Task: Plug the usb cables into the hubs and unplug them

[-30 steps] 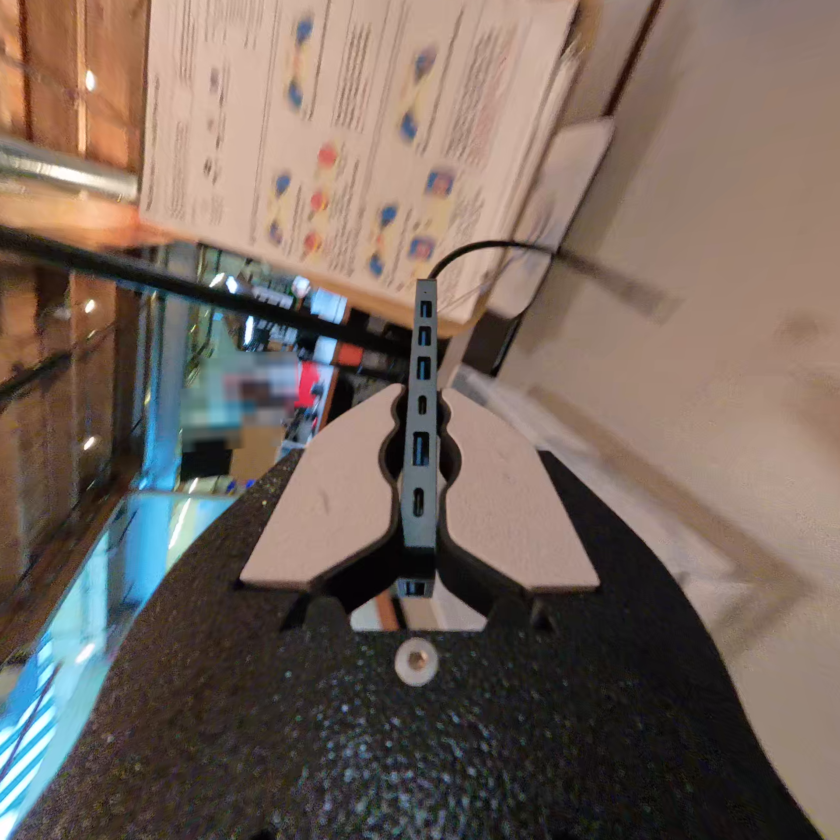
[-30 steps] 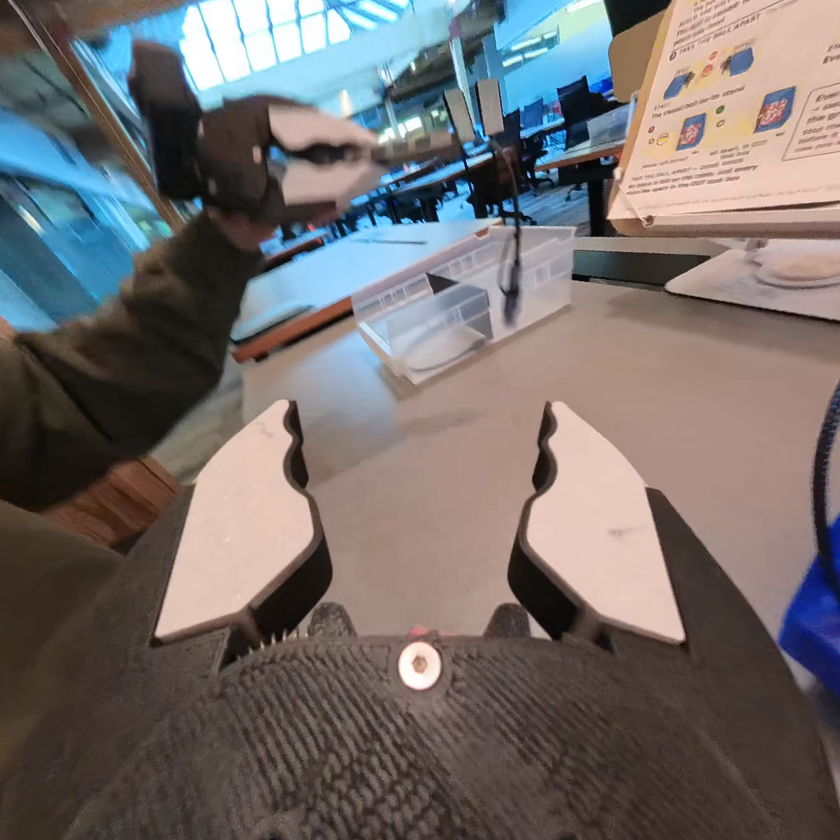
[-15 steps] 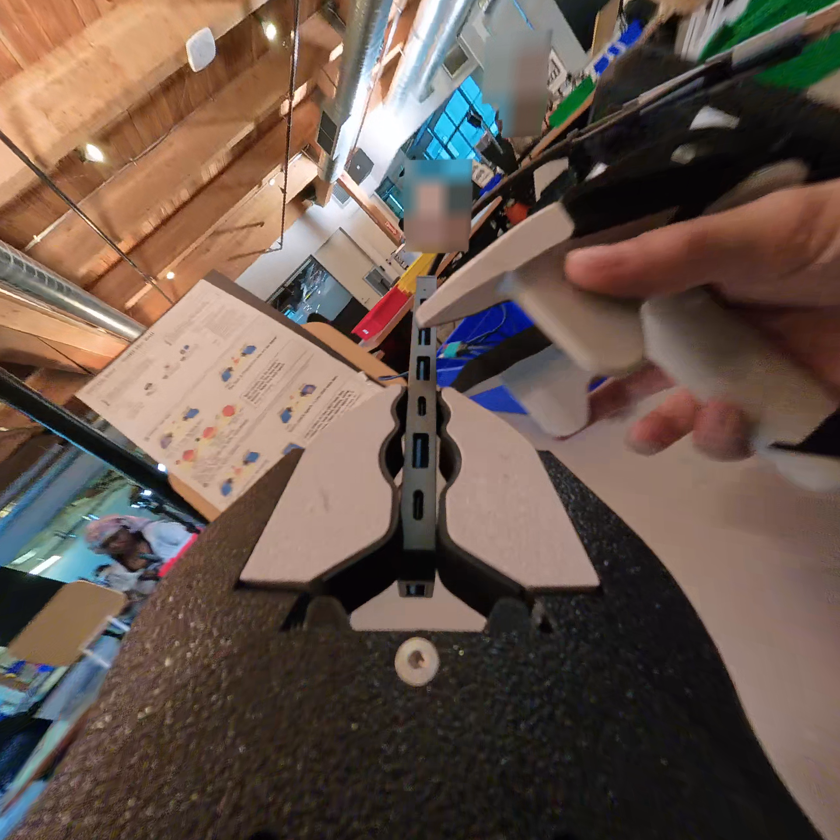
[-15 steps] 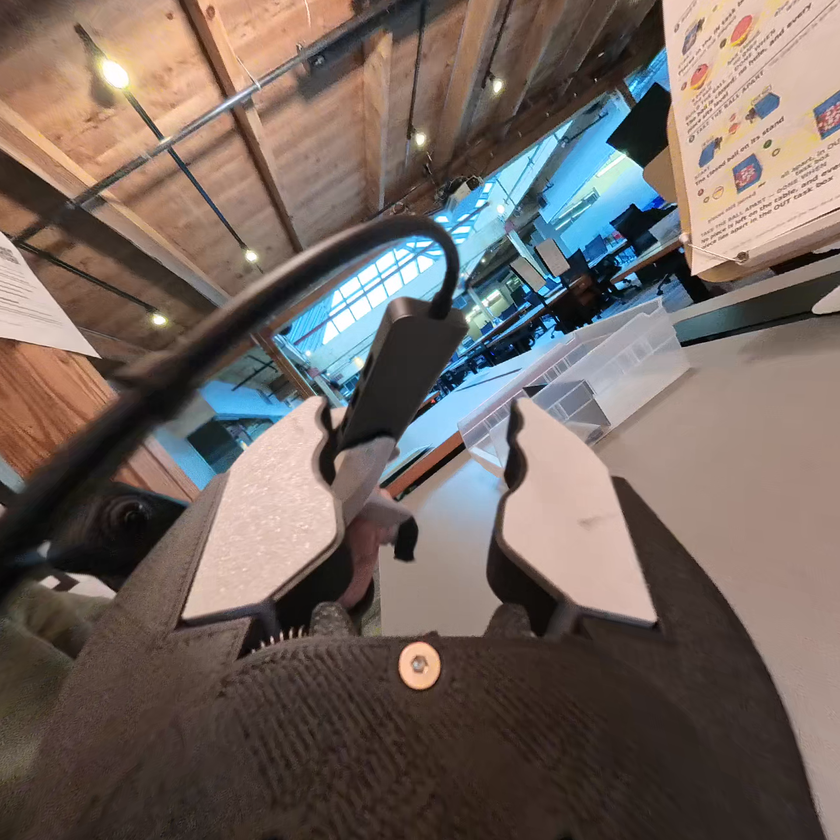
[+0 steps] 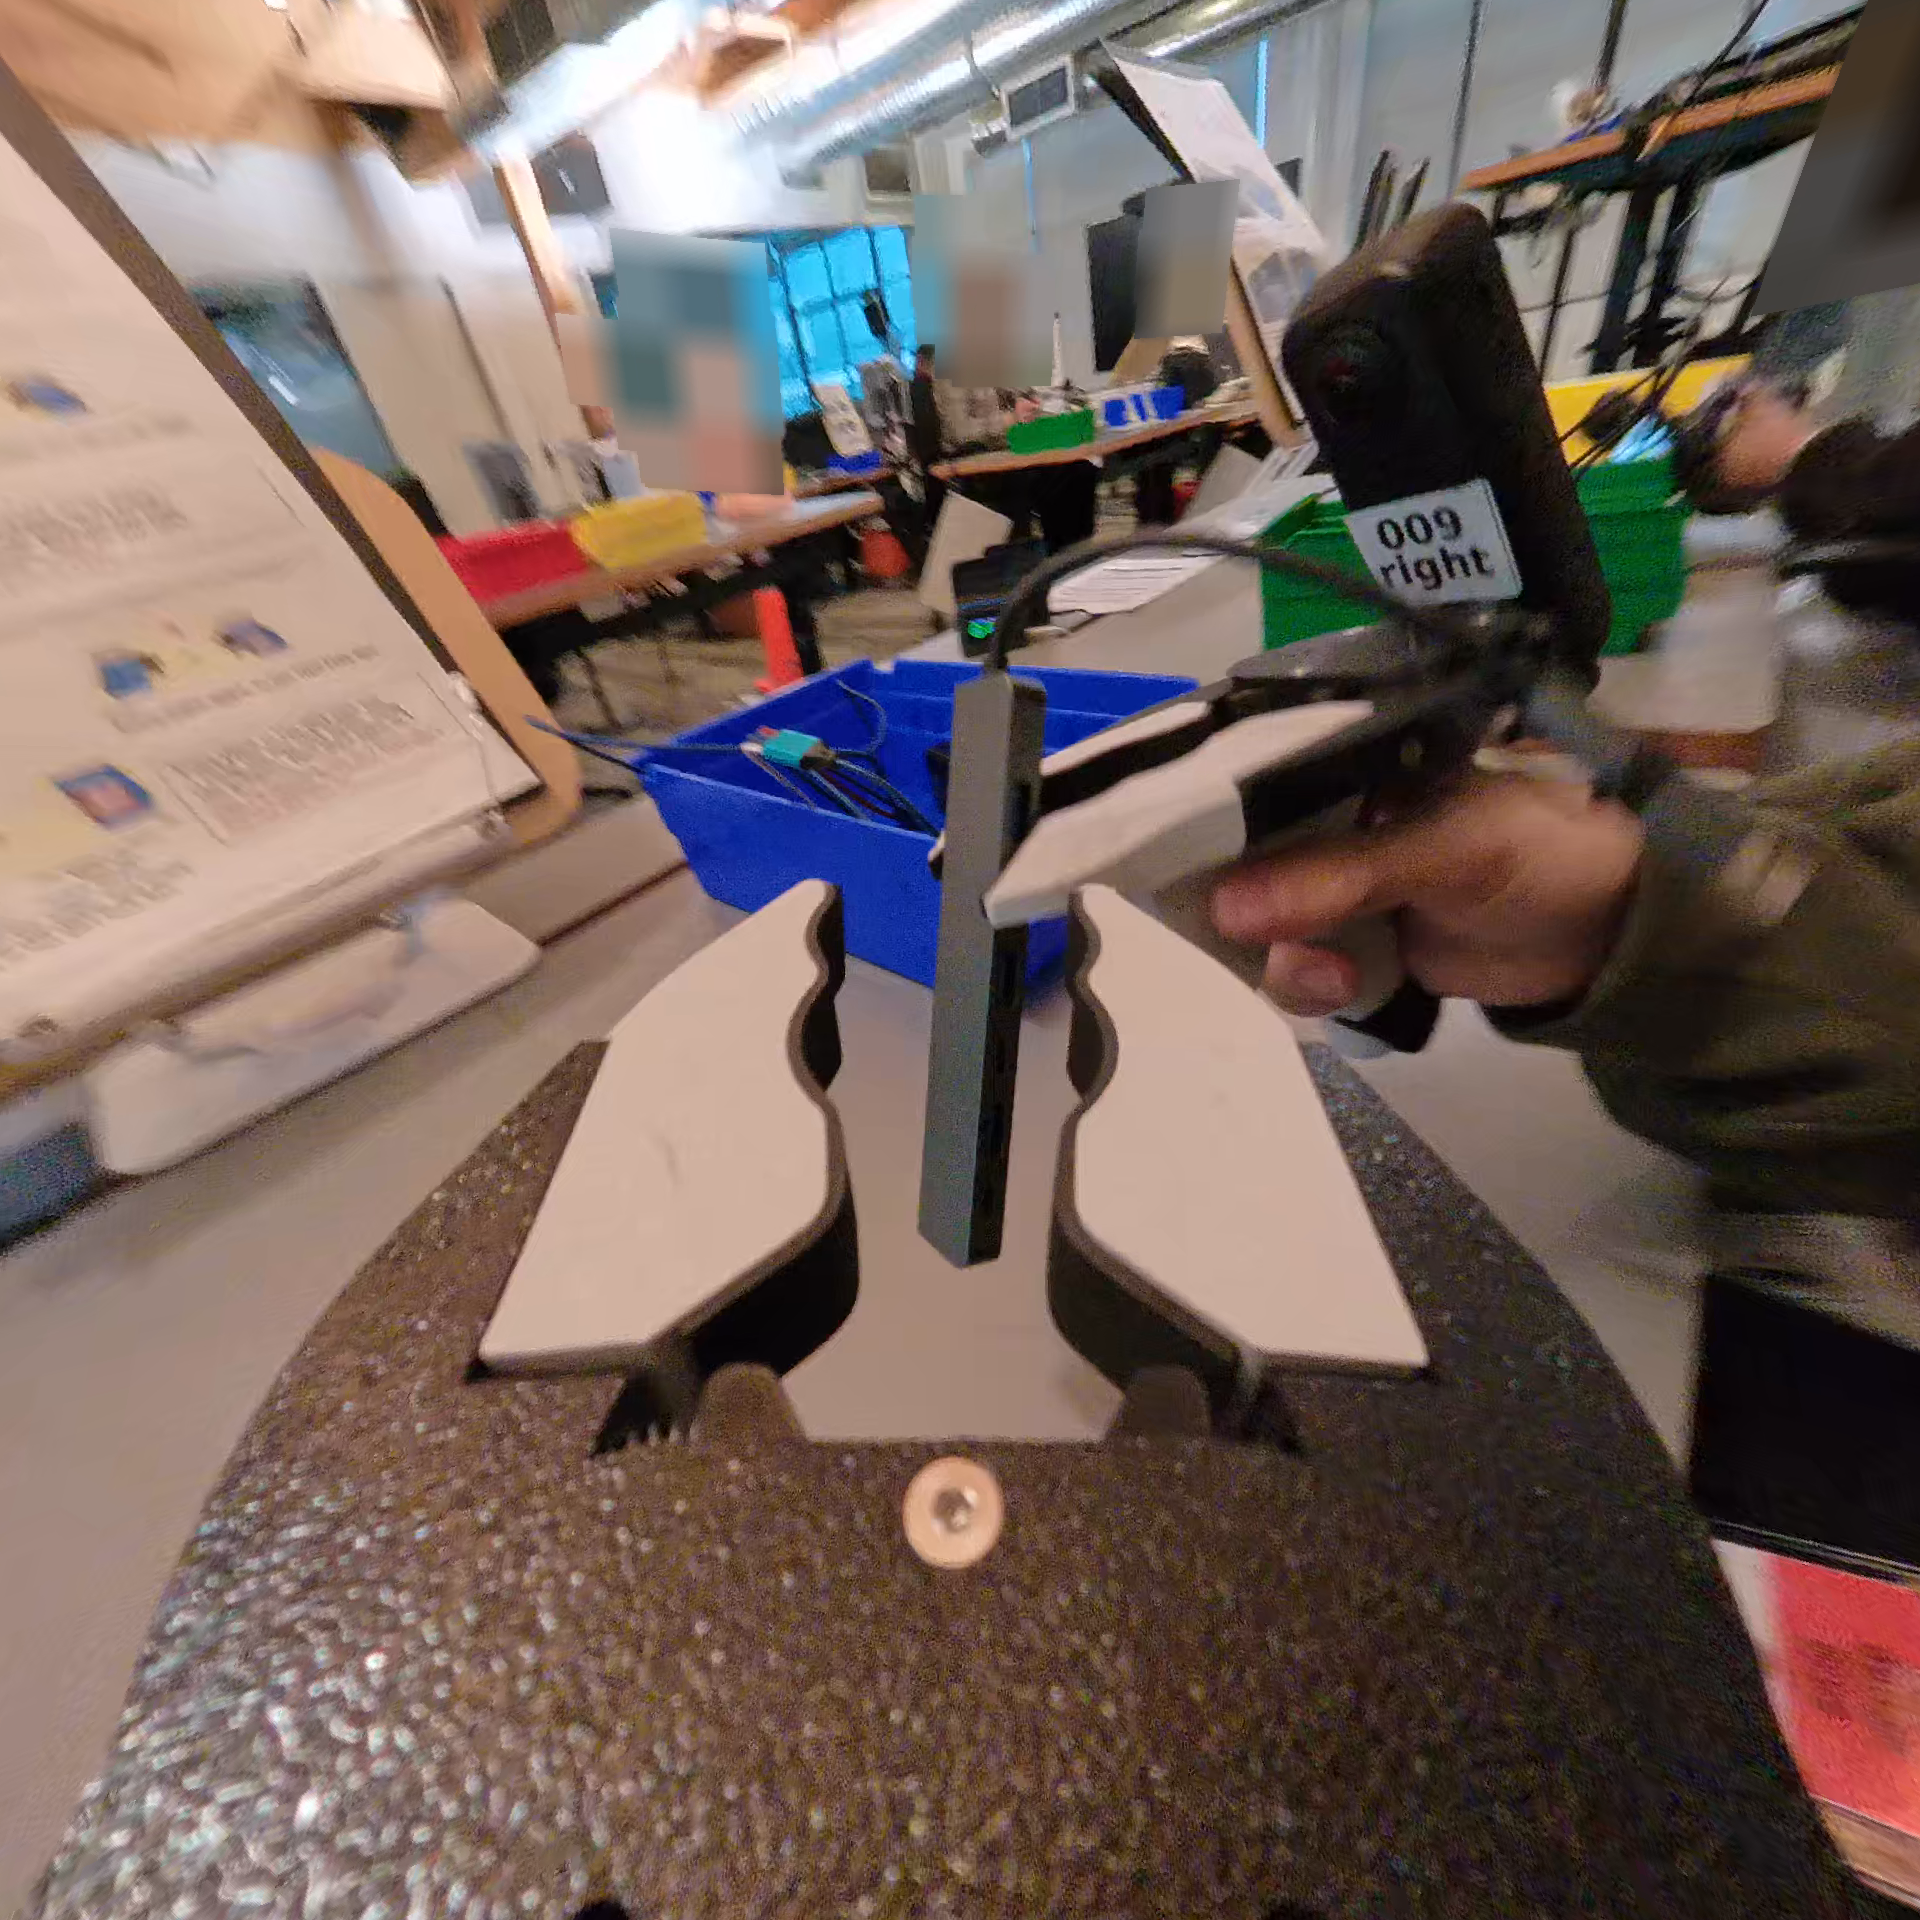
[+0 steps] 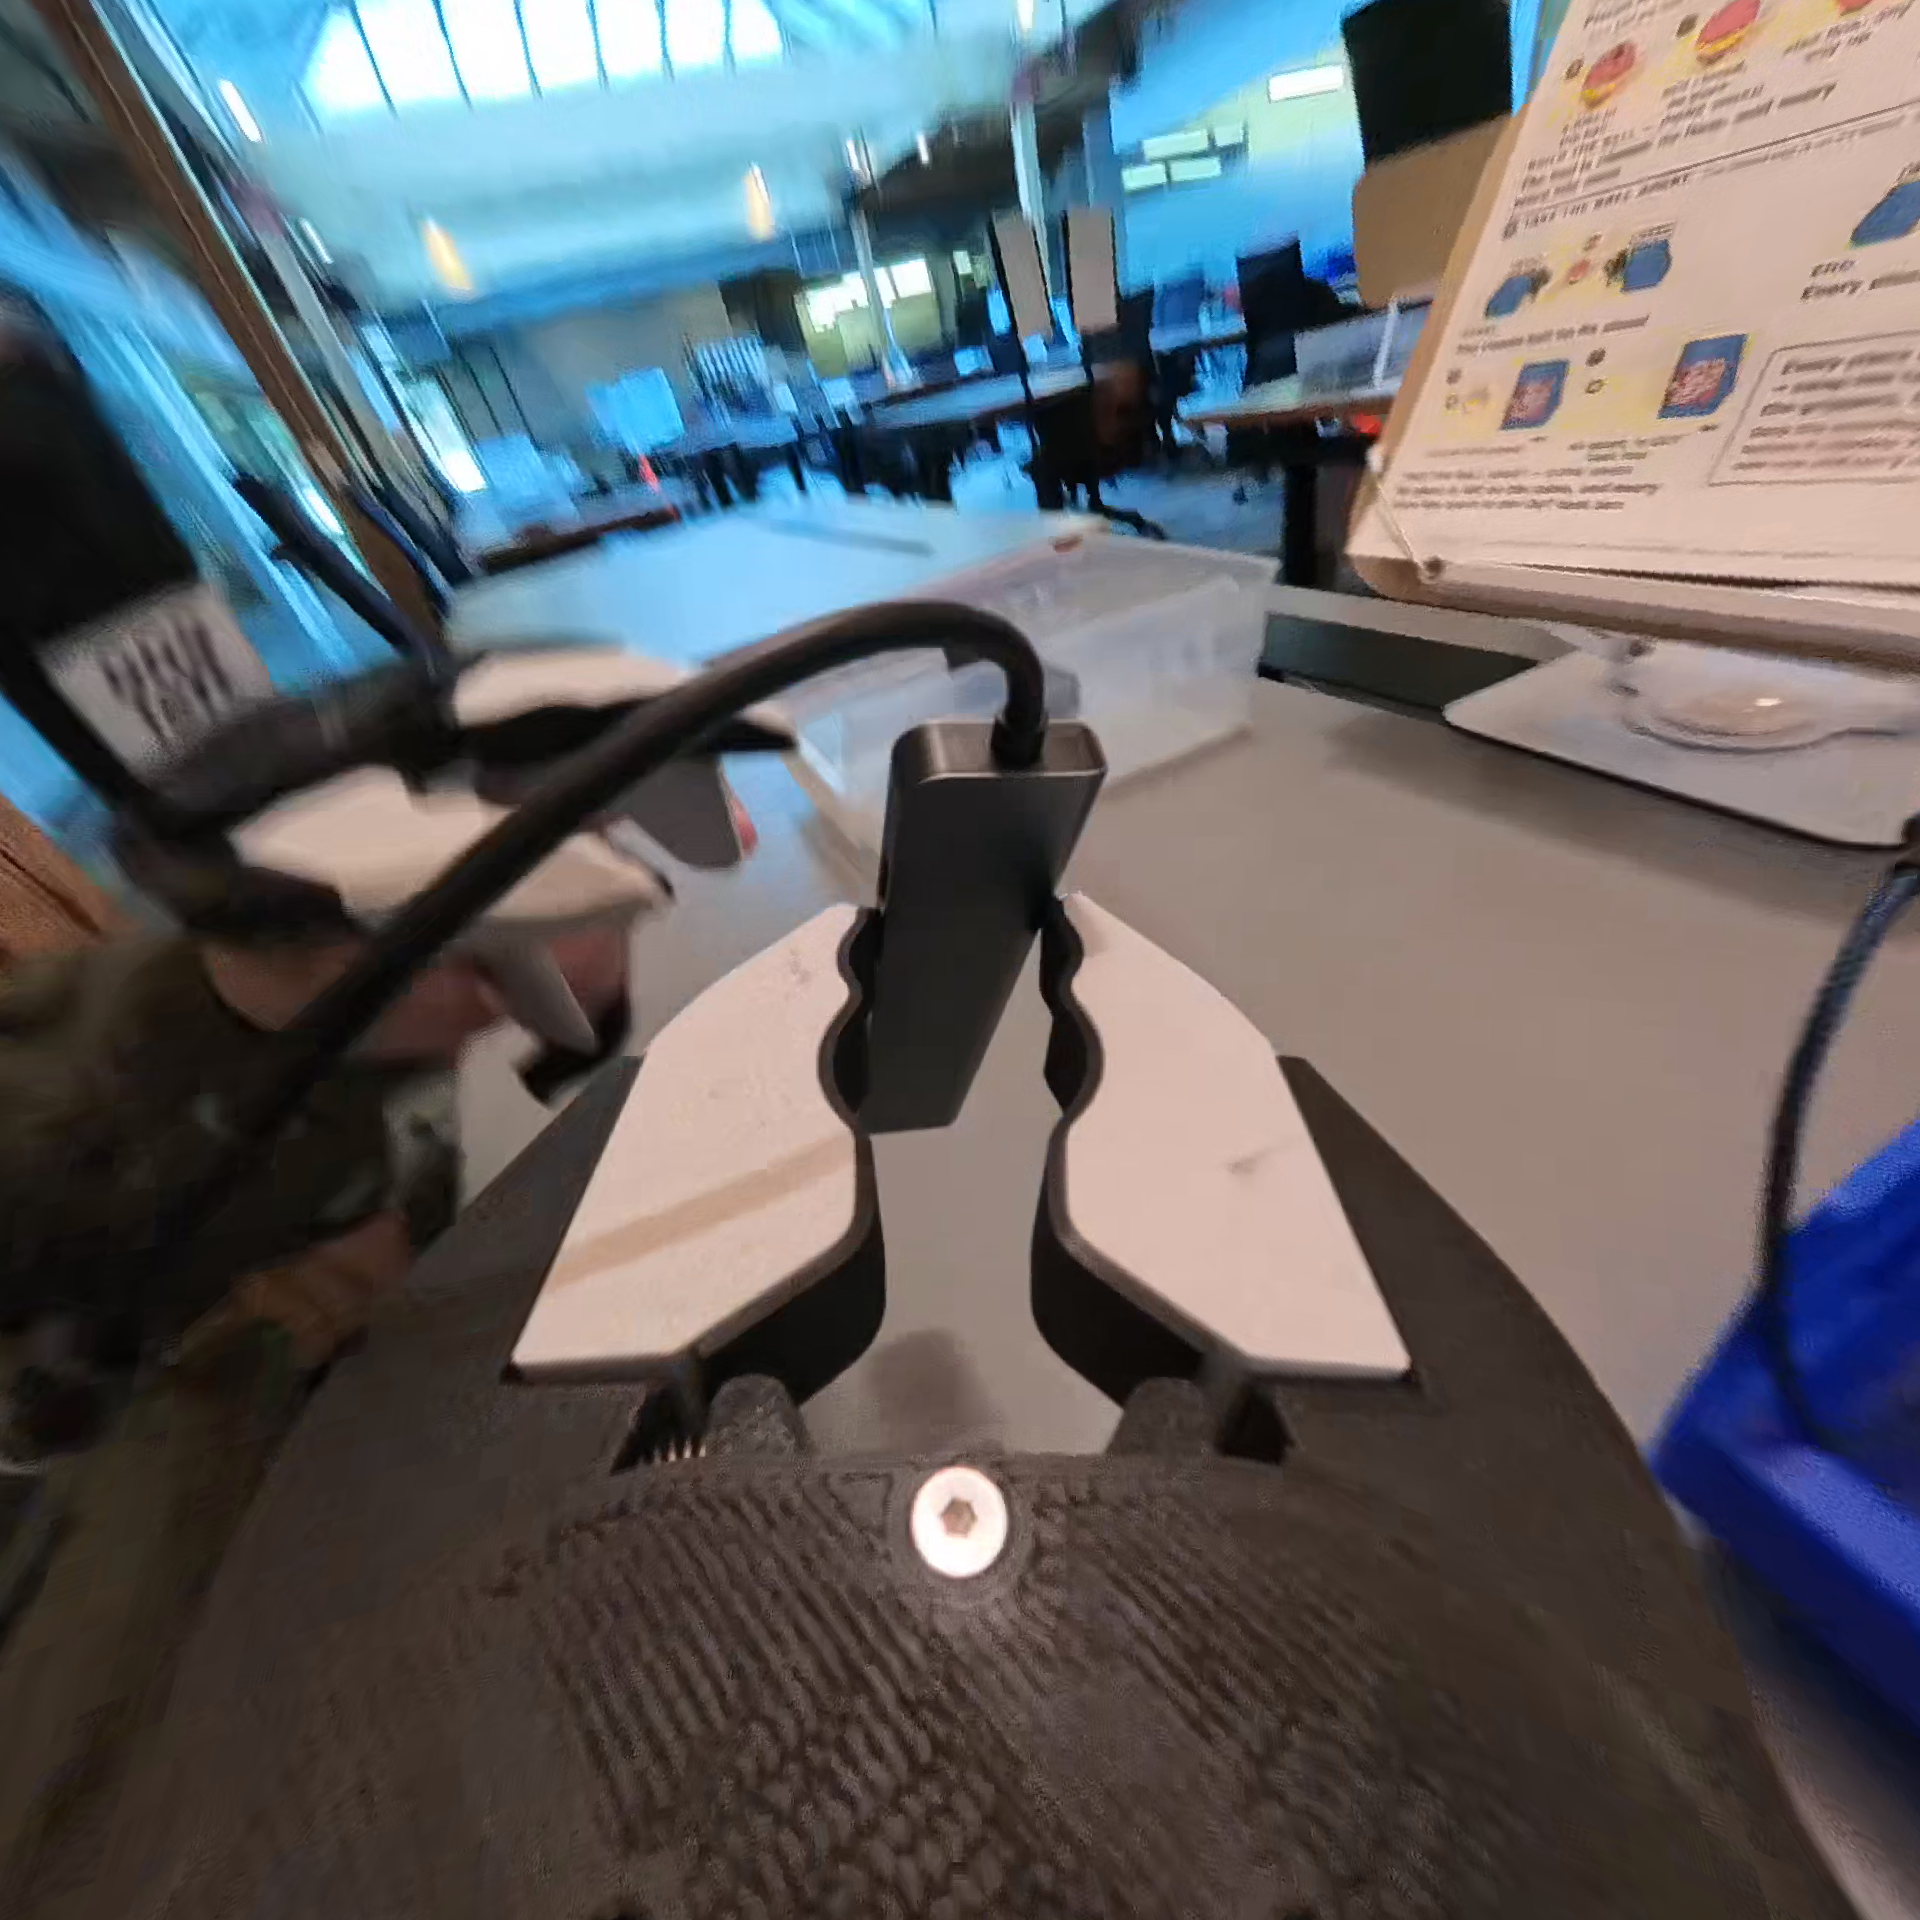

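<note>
A slim dark grey USB hub (image 5: 971, 1039) with a black cable (image 5: 1049, 582) stands upright in the air above the table. In the left wrist view my left gripper (image 5: 951, 904) is open, with the hub between its pads and a gap on both sides. My right gripper (image 5: 1003, 842) comes in from the right and is shut on the hub's upper part. In the right wrist view my right gripper (image 6: 961, 914) pinches the hub (image 6: 977, 821) across its width at the fingertips. Its cable (image 6: 665, 727) arcs off to the left, past the blurred left gripper (image 6: 665, 800).
A blue bin (image 5: 769, 831) holding loose cables (image 5: 821, 769) sits behind the hub; it also shows at the right edge of the right wrist view (image 6: 1818, 1403). An instruction board (image 5: 208, 675) stands on a white base (image 5: 312, 1008). A clear plastic box (image 6: 1143, 644) lies farther back on the grey table (image 6: 1455, 987). There is about 4 centimeters between the tips of the two grippers.
The hub passed from left to right: my left gripper was shut on it and has opened, while my right gripper closed on it. Both views swung down toward the table.
</note>
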